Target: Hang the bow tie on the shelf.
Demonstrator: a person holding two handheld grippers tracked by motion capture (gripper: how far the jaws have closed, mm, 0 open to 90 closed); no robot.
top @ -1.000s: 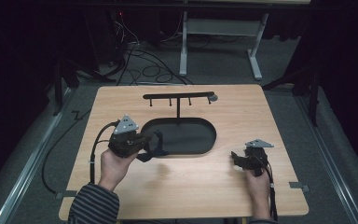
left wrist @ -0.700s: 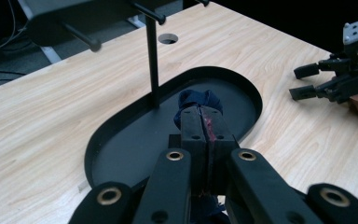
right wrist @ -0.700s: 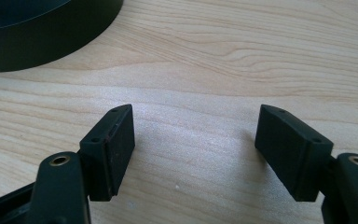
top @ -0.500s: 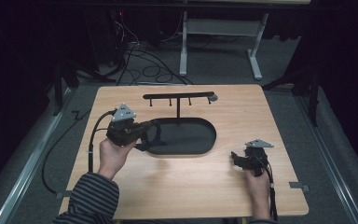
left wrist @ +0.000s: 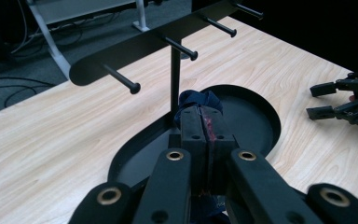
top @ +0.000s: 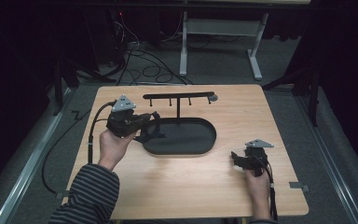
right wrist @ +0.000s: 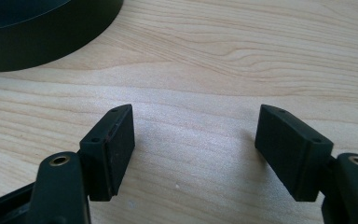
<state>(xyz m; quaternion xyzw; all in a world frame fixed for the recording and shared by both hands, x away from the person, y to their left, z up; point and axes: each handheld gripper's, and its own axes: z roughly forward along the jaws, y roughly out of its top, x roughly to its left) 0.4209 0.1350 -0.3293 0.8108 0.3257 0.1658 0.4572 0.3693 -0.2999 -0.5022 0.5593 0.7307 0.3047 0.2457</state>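
Left gripper (left wrist: 204, 135) clamped on dark cloth (left wrist: 196, 100): soft, light, floppy; best pinched at a folded edge.

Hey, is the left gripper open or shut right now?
Shut. In the left gripper view the left gripper has its jaws pressed together on a dark blue cloth above the black tray.

The left gripper (top: 145, 125), jaws clamped on a small dark blue cloth piece (left wrist: 199, 101), now sits higher and farther from the person than a second ago, carried over the left end of the black oval tray (top: 200, 148).
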